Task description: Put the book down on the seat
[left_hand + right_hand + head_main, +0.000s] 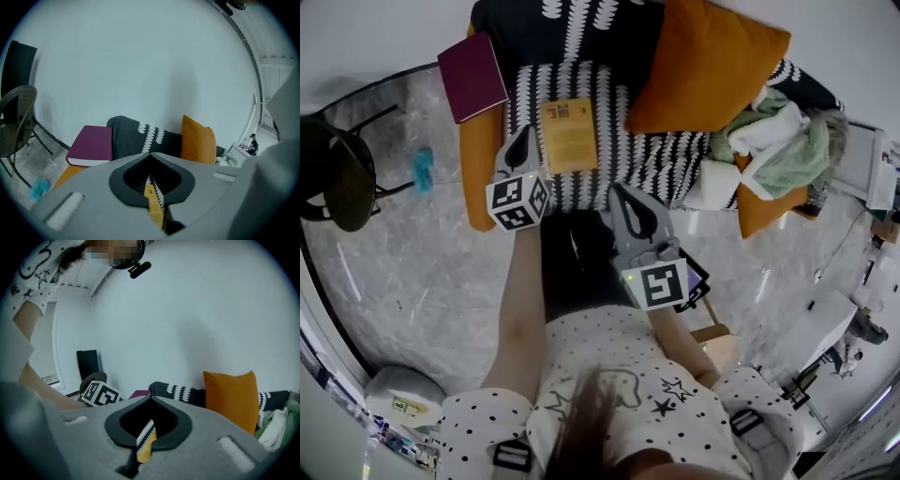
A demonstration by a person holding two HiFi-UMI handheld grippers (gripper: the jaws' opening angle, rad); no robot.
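A yellow book (569, 134) lies flat on the black-and-white patterned seat (652, 159) of a sofa, with nothing holding it. My left gripper (522, 131) hovers just left of it, its jaws shut and empty. My right gripper (618, 191) hangs nearer me, to the right of the book, jaws together with nothing between them. In the left gripper view the yellow book (154, 206) shows through the slit below the closed tips of the left gripper (150, 153). In the right gripper view the book (146, 451) shows under the right gripper (150, 398).
A maroon book (472, 75) rests on the orange left armrest. An orange cushion (703, 66) leans on the backrest, and a heap of clothes (778, 141) fills the sofa's right end. A black chair (337, 183) stands on the marble floor at left, near a blue object (423, 169).
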